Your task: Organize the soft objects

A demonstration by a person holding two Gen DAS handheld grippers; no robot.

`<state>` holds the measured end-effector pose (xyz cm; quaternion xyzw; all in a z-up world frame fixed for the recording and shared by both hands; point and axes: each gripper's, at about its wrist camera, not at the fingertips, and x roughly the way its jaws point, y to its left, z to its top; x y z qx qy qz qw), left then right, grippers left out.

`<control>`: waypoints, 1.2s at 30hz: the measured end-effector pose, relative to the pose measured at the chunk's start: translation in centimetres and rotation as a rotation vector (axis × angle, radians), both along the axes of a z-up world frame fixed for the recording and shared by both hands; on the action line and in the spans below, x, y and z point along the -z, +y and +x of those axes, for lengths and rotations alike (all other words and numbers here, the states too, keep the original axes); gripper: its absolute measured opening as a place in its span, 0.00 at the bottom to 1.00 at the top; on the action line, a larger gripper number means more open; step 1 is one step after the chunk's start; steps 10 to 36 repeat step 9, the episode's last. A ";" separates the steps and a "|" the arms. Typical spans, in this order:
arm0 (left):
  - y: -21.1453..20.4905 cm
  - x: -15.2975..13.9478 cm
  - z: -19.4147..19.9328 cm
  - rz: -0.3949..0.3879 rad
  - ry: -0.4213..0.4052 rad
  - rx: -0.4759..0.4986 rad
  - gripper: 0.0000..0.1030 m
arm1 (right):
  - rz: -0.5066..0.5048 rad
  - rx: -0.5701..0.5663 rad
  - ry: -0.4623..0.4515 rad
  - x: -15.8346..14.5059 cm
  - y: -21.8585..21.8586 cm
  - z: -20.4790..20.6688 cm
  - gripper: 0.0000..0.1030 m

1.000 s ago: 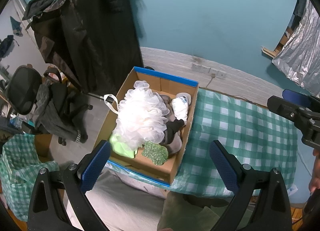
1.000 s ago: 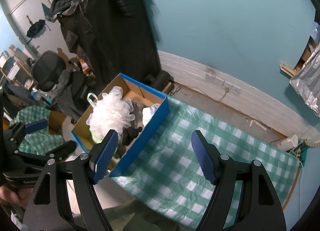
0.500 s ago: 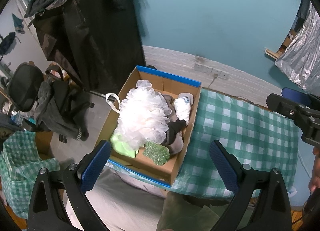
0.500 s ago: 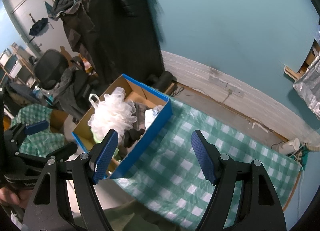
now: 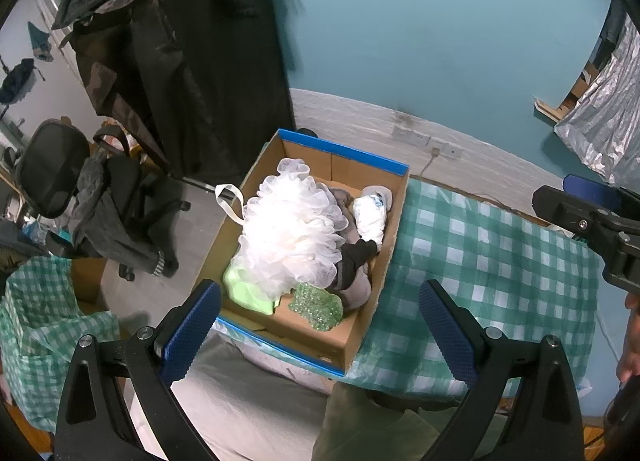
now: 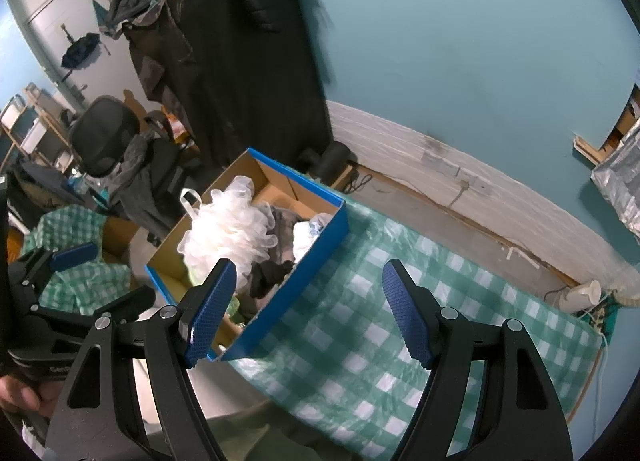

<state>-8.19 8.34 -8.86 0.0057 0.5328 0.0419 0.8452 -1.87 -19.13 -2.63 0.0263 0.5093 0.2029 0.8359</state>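
While the left wrist view looks down past the left claw [image 5: 320, 325], whose jaws stand wide apart and empty, the cardboard box [image 5: 394, 221] sits at the edge of the checked worktop [image 5: 492, 261] with a white mesh pouf [image 5: 292, 229] heaped over a pale green item [image 5: 244, 289], dark cloth and a green beaded piece [image 5: 318, 305]. From the right wrist view the right claw [image 6: 308, 309] likewise stands open, gripping nothing, above the box's blue near wall. Judged light, springy and compressible, the pouf is best pinched through its dense middle or taken by its cord loop [image 5: 230, 201].
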 end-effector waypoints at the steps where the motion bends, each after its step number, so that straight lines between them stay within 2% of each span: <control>1: 0.0 -0.1 0.1 0.000 -0.001 0.000 0.97 | 0.000 0.001 -0.001 0.0 -0.1 0.0 0.73; 36: 0.0 0.0 0.2 0.004 -0.004 -0.001 0.97 | -0.001 0.001 -0.001 0.0 0.0 0.1 0.73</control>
